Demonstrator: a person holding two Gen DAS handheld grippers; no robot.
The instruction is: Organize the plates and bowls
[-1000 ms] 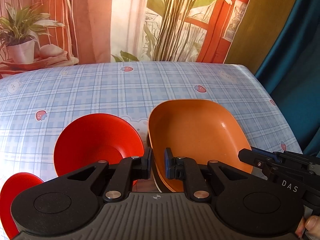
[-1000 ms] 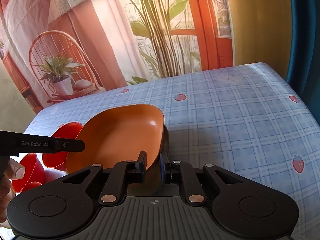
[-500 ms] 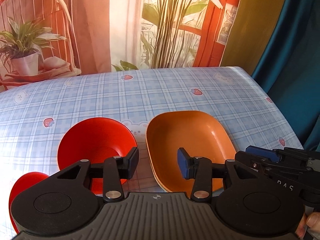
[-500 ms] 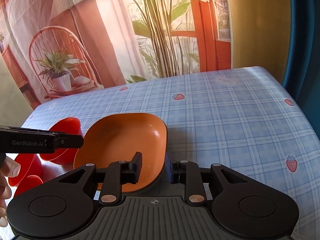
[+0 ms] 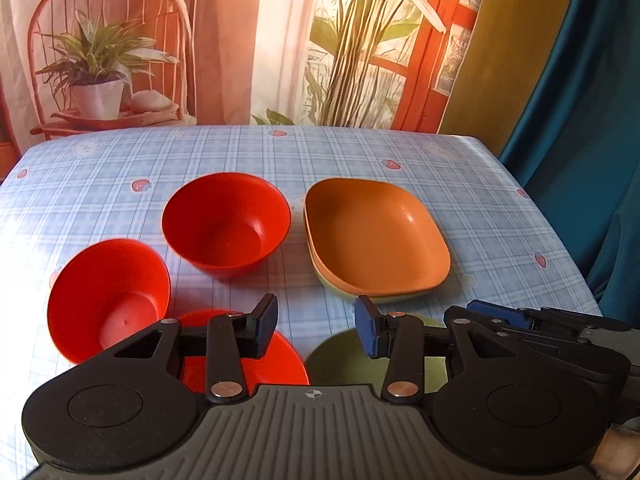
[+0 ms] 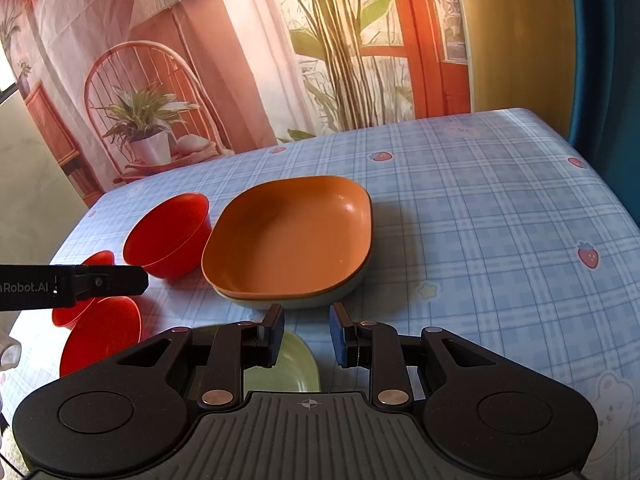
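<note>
Both my left gripper (image 5: 316, 330) and right gripper (image 6: 307, 334) gape empty before the orange plate (image 5: 376, 236), nested on a green plate (image 6: 320, 300).

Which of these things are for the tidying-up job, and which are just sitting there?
For the job:
- orange plate, stacked on a green plate
- far red bowl
- near red bowl
- small red dish
- small green dish
- left hand-held gripper and right hand-held gripper, both open and empty

Just there:
- checked tablecloth
- printed backdrop
- blue curtain
</note>
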